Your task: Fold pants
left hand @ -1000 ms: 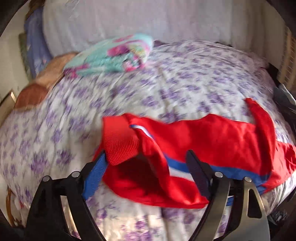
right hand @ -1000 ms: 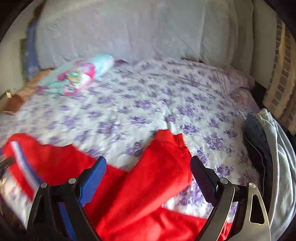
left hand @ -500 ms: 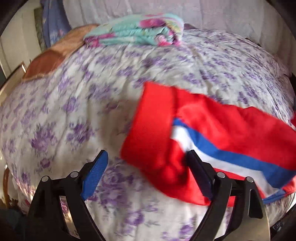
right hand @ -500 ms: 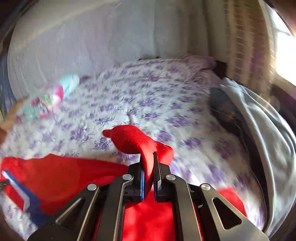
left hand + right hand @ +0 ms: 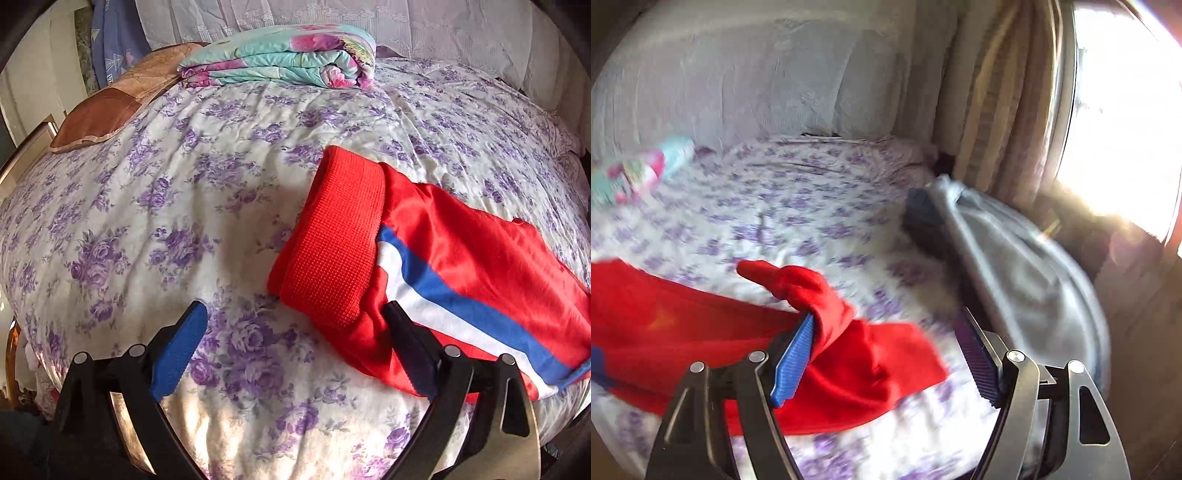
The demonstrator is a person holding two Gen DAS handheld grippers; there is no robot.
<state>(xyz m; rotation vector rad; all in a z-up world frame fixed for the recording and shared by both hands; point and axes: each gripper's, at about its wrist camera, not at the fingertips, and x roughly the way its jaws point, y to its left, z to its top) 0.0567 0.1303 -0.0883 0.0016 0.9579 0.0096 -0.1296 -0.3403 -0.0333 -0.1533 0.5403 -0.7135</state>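
Red pants (image 5: 443, 258) with a blue and white side stripe lie on the bed, ribbed waistband toward the left. My left gripper (image 5: 295, 339) is open and empty, just in front of the waistband's near corner, its right finger at the cloth's edge. In the right wrist view the pants (image 5: 849, 362) lie bunched, with a twisted leg end sticking up. My right gripper (image 5: 886, 354) is open, and the cloth rests against its left finger (image 5: 794, 365).
The bed (image 5: 184, 221) has a purple-flowered cover. A folded teal floral blanket (image 5: 280, 62) and a brown pillow (image 5: 110, 107) lie at the far left. Grey and dark clothes (image 5: 1015, 266) are piled on the bed's right side, by a curtain and a bright window.
My right gripper was shut on the red leg end half a second ago and has now opened, letting it go. The left gripper stayed open; the pants have settled flat.
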